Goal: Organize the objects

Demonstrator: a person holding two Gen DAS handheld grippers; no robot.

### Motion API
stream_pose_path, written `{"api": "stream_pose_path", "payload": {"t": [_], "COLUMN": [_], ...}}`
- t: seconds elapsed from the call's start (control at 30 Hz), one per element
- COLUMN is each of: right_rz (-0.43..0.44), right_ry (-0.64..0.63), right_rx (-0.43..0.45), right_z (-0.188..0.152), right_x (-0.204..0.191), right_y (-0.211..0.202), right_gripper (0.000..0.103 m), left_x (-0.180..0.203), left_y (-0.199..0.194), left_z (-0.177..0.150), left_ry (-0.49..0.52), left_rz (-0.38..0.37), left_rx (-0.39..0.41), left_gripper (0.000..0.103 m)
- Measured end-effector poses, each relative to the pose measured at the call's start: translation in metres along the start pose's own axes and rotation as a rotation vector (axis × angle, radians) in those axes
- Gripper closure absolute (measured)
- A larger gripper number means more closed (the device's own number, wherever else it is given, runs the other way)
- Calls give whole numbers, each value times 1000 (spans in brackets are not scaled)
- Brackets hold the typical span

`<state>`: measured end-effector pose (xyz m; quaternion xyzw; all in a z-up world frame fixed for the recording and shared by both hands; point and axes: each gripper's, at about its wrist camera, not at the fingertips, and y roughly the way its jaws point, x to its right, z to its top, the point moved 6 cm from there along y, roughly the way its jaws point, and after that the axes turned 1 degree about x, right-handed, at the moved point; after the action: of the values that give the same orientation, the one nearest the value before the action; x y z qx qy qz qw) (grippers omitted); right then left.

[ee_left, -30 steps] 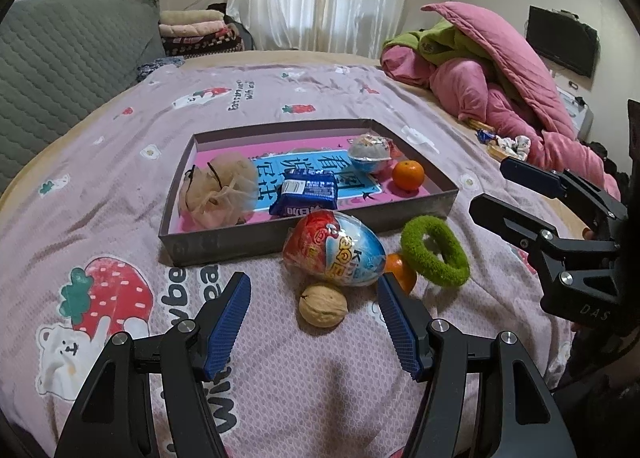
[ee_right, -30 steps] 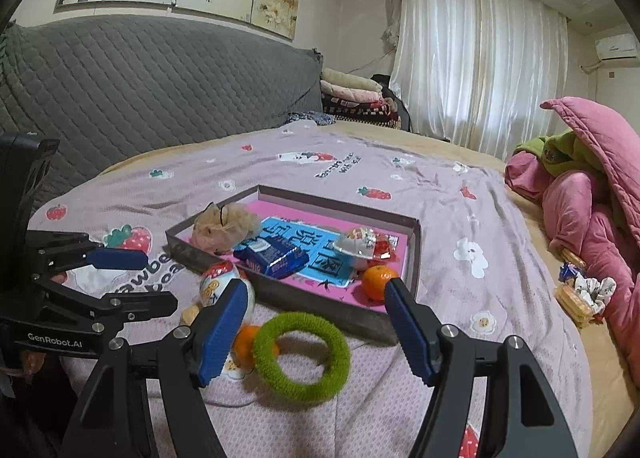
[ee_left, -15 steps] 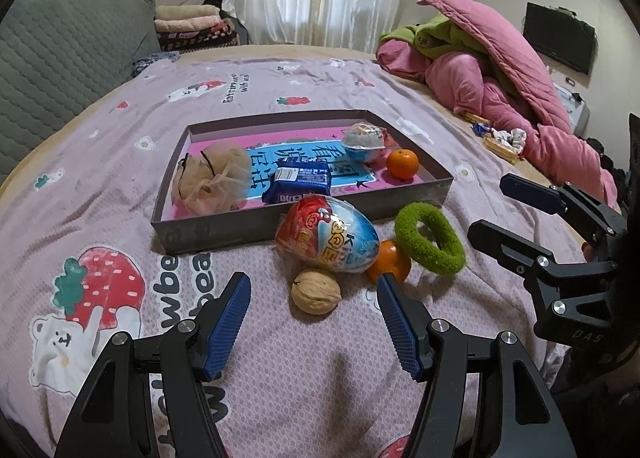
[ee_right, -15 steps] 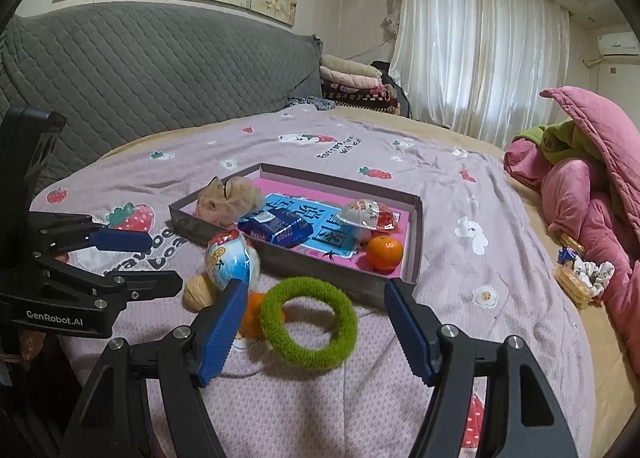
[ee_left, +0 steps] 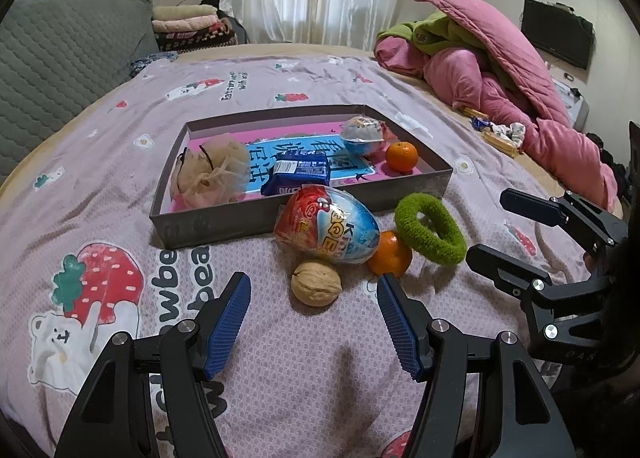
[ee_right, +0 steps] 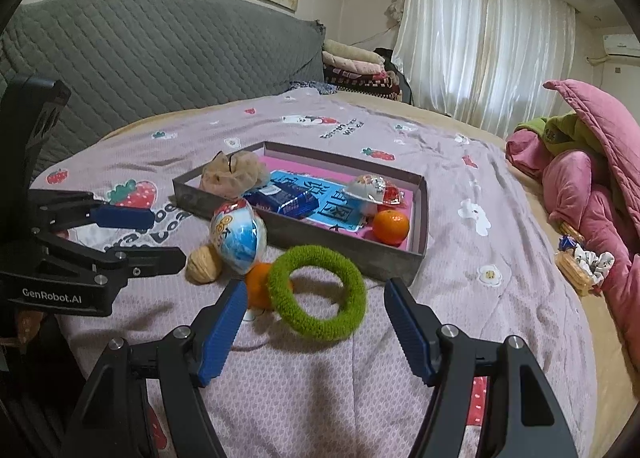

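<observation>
Roughly half sorted, by the look. Already in tray: pouf, blue snack pkt, small egg, tangerine. Left outside at tray's 6 o'clock: big egg, walnut, orange, green ring. Left gripper & right gripper both spread wide, holding nothing. Strawberry-print bedspread; bedroom w/ curtains at 12.

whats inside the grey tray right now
The tray holds a beige mesh pouf, blue snack packet, wrapped toy egg and an orange. Whatever lies under them is hidden.
</observation>
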<state>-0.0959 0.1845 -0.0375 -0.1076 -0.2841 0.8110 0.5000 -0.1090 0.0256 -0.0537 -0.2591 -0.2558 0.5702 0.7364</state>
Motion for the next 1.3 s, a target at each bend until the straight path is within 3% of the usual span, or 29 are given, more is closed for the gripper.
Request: {"api": "stream_pose_path", "payload": {"t": [0.47, 1.3], "right_rz": [-8, 13], "right_ry": [-18, 1], "right_rx": [-65, -98], "right_z": [-11, -16], "right_x": [-2, -1], "right_y": [14, 23], "right_gripper": [33, 33], "left_x": [-5, -8], "left_y": [15, 37], "left_z": [-5, 9], "left_ry": [2, 17], "left_rz": [-2, -3], "left_rx": [-11, 3], "left_gripper": [36, 36]}}
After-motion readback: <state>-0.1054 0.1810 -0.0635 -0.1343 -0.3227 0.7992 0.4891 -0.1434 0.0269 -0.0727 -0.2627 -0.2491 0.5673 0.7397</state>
